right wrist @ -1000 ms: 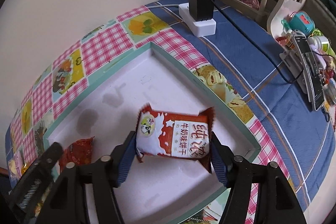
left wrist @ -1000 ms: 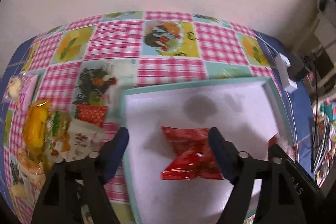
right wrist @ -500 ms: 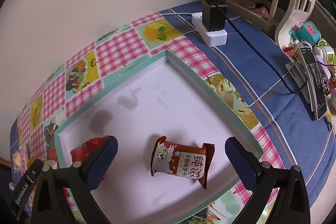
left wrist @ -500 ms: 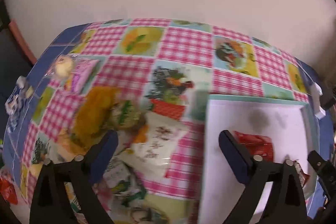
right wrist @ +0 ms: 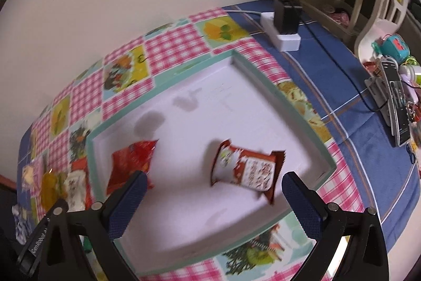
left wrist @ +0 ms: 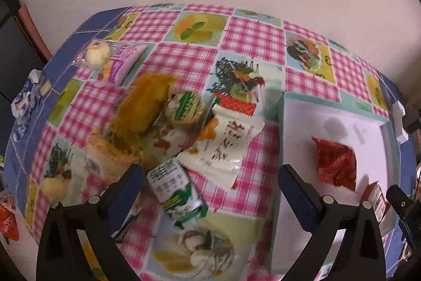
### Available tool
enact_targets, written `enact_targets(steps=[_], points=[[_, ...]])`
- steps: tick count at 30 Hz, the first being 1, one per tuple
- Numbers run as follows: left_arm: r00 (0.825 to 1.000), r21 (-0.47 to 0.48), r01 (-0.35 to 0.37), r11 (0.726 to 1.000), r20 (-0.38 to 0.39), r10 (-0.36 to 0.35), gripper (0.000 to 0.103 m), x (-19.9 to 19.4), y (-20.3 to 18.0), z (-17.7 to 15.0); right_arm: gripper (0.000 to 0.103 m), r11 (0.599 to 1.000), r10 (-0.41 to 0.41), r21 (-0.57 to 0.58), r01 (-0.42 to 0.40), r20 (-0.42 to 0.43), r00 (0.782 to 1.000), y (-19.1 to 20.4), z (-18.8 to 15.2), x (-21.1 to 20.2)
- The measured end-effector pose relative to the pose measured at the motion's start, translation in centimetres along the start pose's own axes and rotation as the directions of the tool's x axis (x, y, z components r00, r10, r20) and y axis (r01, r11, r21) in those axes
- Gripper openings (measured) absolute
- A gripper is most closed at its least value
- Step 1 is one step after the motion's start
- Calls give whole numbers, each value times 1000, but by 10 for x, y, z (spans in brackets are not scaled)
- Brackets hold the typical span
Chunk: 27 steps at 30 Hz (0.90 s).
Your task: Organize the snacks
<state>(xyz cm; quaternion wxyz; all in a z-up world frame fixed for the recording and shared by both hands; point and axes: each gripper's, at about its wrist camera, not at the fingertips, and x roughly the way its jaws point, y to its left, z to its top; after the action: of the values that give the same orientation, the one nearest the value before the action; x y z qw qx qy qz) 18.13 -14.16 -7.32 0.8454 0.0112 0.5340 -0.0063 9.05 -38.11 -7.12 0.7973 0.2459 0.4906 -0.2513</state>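
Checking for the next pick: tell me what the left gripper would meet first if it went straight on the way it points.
Probably the green-and-white snack packet lying between the open left gripper fingers on the checked tablecloth; depth is unclear.

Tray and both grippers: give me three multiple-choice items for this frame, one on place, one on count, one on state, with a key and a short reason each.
1. Where does the white-and-green packet lie?
A. inside the tray
B. on the checked tablecloth, between the left gripper's fingers
C. on the blue cloth by the power strip

2. How many snack packets lie in the white tray?
A. none
B. two
C. four

3. How does the right gripper stand?
A. shut on the red-and-white biscuit packet
B. shut on the red packet
C. open, holding nothing

Key:
1 B: the left wrist view shows it on the tablecloth, left of the tray, with the open left gripper above it.
2 B: the red packet and the red-and-white biscuit packet are the only ones inside.
3 C: its fingers stand wide apart, and the biscuit packet lies free on the tray floor.
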Motion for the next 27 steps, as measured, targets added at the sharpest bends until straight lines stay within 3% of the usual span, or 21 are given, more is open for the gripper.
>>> enact_targets(steps=[3,13,18,24,27], points=[[999,-7,-41,999,-4,41,101,-6,7,-4,103,1000,13,-6,-13,-3,1000,7,-6,-6],[996,5,-73,997,-51,73,101,-17,30,-13,103,998,57,3,-57,13,998,23,-25,-23],[996,43,-48,998,-75,52,101,-17,40,-16,103,997,65,-29,-65,-3,998,38,-37,-27],[997,95,-69,993,-30,72,101,-22,62,-10,103,993,78,-83,-79,-15,997,63,-52,-35],[995,72,-92,993,-18,93,101,-22,83,-6,103,988,89,-127,-91,-22,996,80,-58,-38]])
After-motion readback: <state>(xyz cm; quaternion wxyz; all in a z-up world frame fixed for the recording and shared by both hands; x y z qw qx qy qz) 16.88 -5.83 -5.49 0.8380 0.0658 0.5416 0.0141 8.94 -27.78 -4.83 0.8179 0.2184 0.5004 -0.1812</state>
